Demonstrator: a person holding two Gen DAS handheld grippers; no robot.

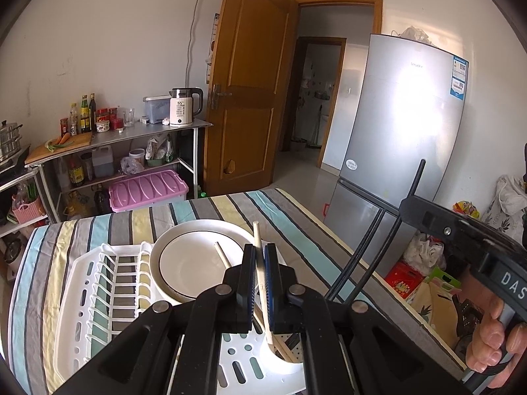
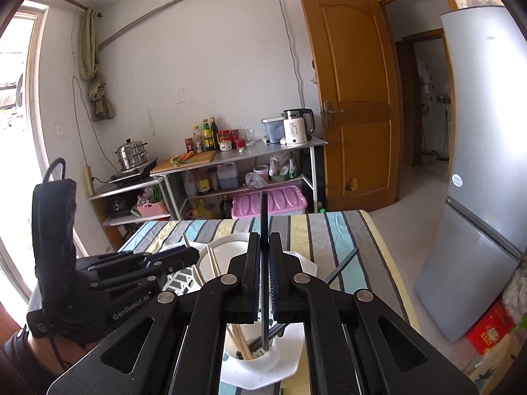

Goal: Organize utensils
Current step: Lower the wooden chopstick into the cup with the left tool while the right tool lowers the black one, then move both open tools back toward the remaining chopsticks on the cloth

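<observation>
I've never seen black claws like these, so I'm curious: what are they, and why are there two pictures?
They are two hand-held grabbing tools, one in each of a person's hands. Each carries a camera looking along its fingers, so you get one picture per tool. The left gripper is shut on a light wooden chopstick. The right gripper is shut on a dark chopstick. Both chopsticks stand over a white utensil cup that already holds more. On the striped tablecloth sit a white dish rack and a white plate.
</observation>
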